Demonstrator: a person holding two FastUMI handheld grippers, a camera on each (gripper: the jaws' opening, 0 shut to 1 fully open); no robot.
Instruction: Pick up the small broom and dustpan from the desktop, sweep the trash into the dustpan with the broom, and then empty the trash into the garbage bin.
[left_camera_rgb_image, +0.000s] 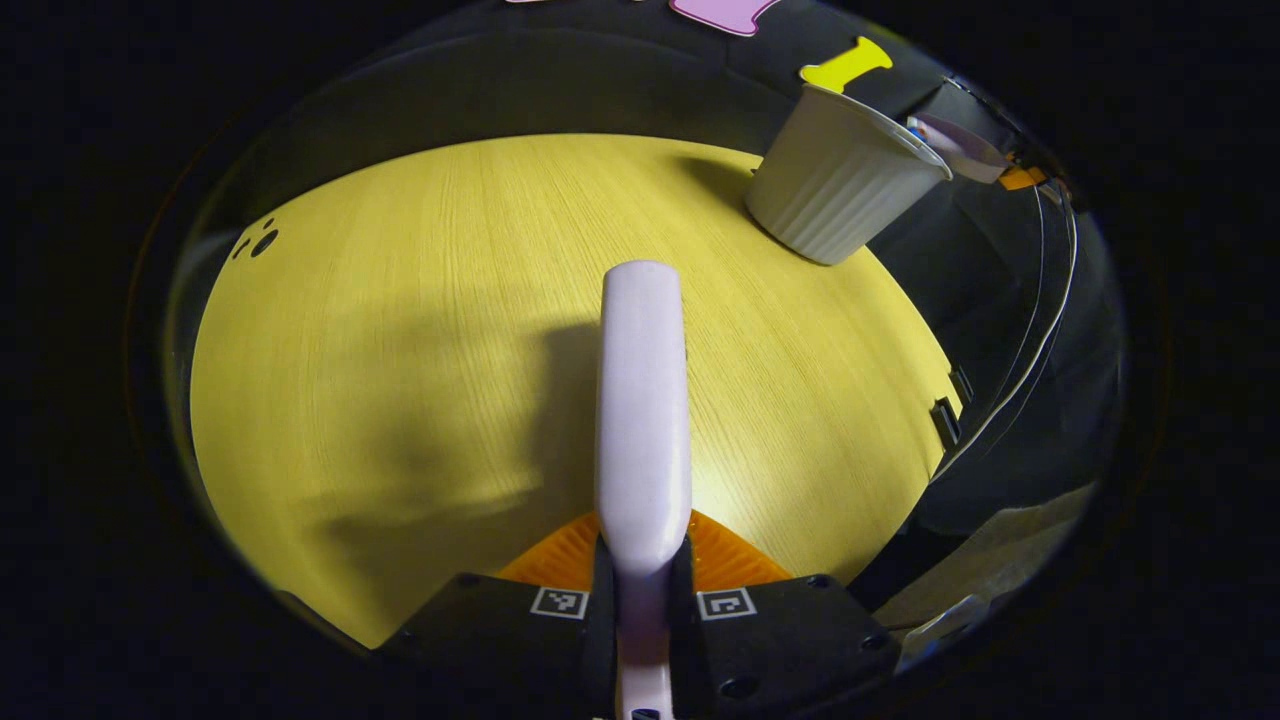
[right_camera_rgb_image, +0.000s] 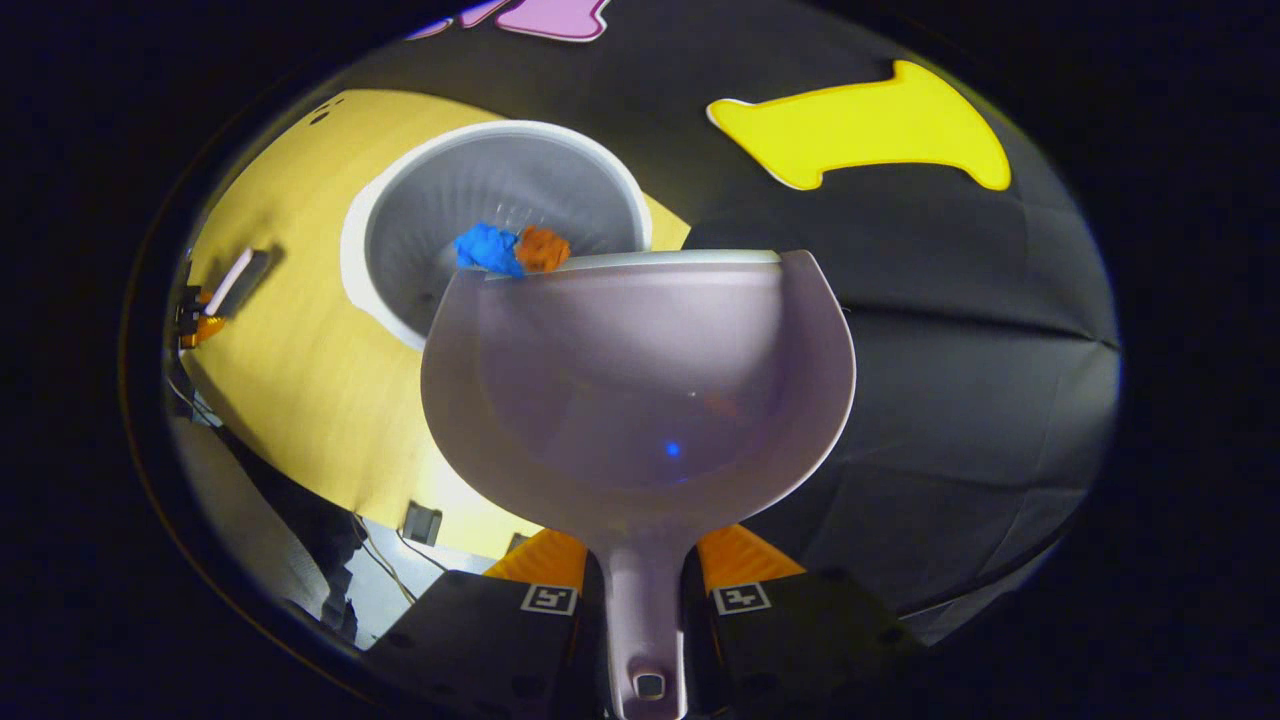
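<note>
In the left gripper view, the left tongs (left_camera_rgb_image: 642, 585) are pinching the pale broom handle (left_camera_rgb_image: 643, 400), which is pointing toward twelve o'clock over the yellow worktop (left_camera_rgb_image: 400, 350); the white garbage bin (left_camera_rgb_image: 838, 180) is standing at one o'clock. In the right gripper view, the right tongs (right_camera_rgb_image: 640, 590) are clamping the dustpan (right_camera_rgb_image: 640, 390) by its stem (pan tilted toward the bin). Blue trash (right_camera_rgb_image: 488, 248) and orange trash (right_camera_rgb_image: 543, 248) are sitting at the pan's far lip, at eleven o'clock, over the bin's mouth.

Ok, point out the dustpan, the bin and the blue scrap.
dustpan (right_camera_rgb_image: 640, 380), right gripper view, middle of its scoop.
bin (right_camera_rgb_image: 420, 210), right gripper view, inner wall left of the scraps.
blue scrap (right_camera_rgb_image: 487, 248), right gripper view, its middle, at the dustpan's far edge.
</note>
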